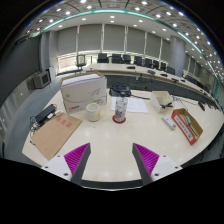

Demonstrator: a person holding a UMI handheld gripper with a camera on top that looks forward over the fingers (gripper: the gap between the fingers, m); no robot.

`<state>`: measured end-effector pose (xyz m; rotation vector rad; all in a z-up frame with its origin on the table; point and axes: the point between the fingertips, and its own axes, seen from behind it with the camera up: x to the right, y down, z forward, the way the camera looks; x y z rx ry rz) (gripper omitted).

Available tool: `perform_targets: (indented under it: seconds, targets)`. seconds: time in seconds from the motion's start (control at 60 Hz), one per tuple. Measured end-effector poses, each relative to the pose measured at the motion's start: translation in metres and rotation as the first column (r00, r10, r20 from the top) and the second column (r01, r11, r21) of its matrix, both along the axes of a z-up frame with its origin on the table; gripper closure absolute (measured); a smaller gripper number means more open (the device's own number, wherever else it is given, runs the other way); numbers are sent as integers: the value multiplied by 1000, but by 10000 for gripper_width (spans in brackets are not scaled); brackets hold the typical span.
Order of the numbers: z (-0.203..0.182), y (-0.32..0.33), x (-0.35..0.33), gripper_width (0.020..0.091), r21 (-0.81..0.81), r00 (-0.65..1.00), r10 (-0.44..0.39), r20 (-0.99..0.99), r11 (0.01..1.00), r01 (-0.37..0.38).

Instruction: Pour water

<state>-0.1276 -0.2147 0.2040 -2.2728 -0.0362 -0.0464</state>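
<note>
Gripper (110, 160): fingers apart, magenta pads facing, nothing between | Table (110, 140): smooth, pale | Clear cylindrical pitcher (120, 103): upright well beyond fingers, contents hard to make out | White cup (93, 112): beside it | White box (82, 92): behind cup | Flat cardboard (55, 133) | Red-edged box (186, 124): details unclear

Dark two-finger gripper (110, 160), magenta ribbed pads (77, 155) on jaws

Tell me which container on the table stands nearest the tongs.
The tall clear bottle straight beyond the open tongs. The small white cup sits just left of it, slightly farther back.
</note>
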Motion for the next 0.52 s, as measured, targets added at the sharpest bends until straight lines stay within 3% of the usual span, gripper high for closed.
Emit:
perform_targets:
  seconds: [0.283, 0.517]
  targets:
    - [18, -58, -15, 245, 10, 1000, -22, 7, 1000, 22]
    - [11, -72, -7, 246, -4, 997, -39, 59, 999, 40]
